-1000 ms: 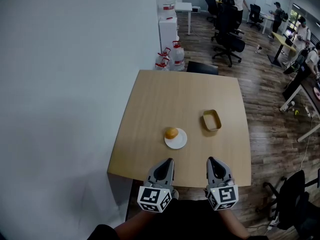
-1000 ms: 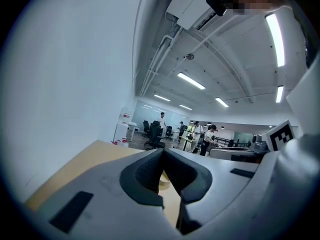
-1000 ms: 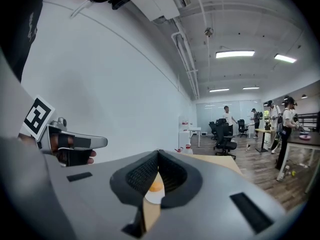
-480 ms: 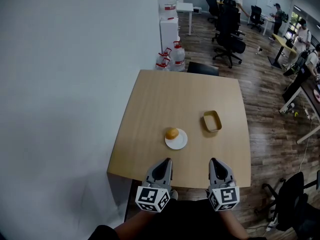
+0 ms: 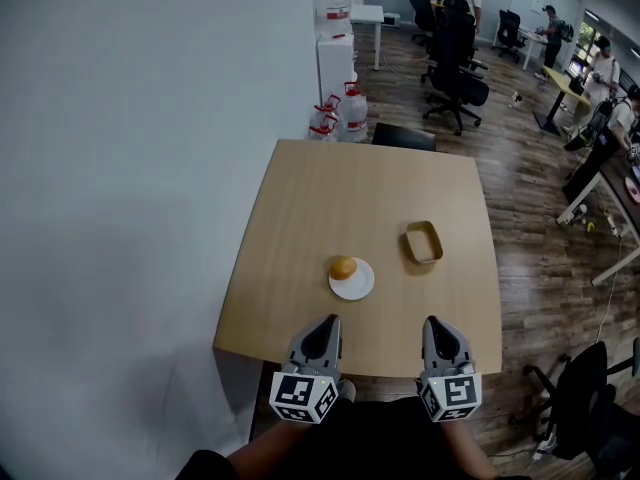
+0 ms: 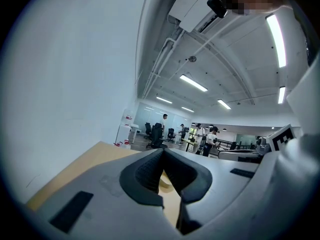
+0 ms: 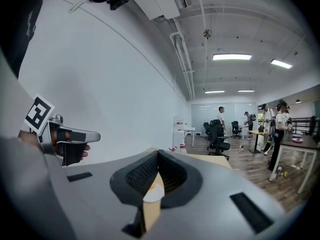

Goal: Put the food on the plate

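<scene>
Both claws are clenched, empty: our left claw (image 5: 330,320) and right claw (image 5: 432,321) hover side by side at the near edge of the surface (image 5: 340,183). We see the food (image 5: 343,266) resting on the white plate (image 5: 360,285), with a yellow tray (image 5: 424,241) near its right.

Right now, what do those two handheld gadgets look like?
Both the left gripper and right gripper are grey plastic shells tapering to two jaws lined with black ribbed pads. Each carries a white cube printed with black square markers. The person wears dark clothing.
</scene>
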`<control>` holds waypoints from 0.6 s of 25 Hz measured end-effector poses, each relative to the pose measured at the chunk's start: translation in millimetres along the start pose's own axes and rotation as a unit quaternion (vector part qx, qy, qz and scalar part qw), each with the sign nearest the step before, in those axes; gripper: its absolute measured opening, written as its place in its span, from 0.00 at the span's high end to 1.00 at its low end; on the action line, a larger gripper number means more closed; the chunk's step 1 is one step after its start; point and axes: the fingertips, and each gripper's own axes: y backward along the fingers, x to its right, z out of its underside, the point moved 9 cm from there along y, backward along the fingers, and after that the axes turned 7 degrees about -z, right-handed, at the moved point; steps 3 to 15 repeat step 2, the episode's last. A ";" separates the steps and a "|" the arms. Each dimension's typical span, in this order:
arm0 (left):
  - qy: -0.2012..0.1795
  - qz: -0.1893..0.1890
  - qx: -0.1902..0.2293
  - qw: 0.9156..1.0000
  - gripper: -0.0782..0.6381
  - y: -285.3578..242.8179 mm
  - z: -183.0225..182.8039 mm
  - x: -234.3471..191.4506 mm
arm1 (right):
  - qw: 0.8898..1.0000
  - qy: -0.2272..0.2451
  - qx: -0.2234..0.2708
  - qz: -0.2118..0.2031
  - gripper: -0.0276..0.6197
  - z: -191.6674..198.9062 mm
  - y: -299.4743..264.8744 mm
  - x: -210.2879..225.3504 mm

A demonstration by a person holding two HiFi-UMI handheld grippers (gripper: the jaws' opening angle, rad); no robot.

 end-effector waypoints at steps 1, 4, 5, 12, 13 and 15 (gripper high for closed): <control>0.001 0.000 -0.001 1.000 0.87 -1.1 1.4 -0.9 | 1.000 -0.002 -0.001 0.002 0.86 1.4 0.2 1.3; 0.002 -0.001 -0.003 1.000 0.87 -2.2 3.0 -1.7 | 1.000 -0.003 -0.001 0.004 0.87 2.6 0.4 2.6; 0.002 -0.001 -0.003 1.000 0.87 -2.2 3.0 -1.7 | 1.000 -0.003 -0.001 0.004 0.87 2.6 0.4 2.6; 0.002 -0.001 -0.003 1.000 0.87 -2.2 3.0 -1.7 | 1.000 -0.003 -0.001 0.004 0.87 2.6 0.4 2.6; 0.002 -0.001 -0.003 1.000 0.87 -2.2 3.0 -1.7 | 1.000 -0.003 -0.001 0.004 0.87 2.6 0.4 2.6; 0.002 -0.001 -0.003 1.000 0.87 -2.2 3.0 -1.7 | 1.000 -0.003 -0.001 0.004 0.87 2.6 0.4 2.6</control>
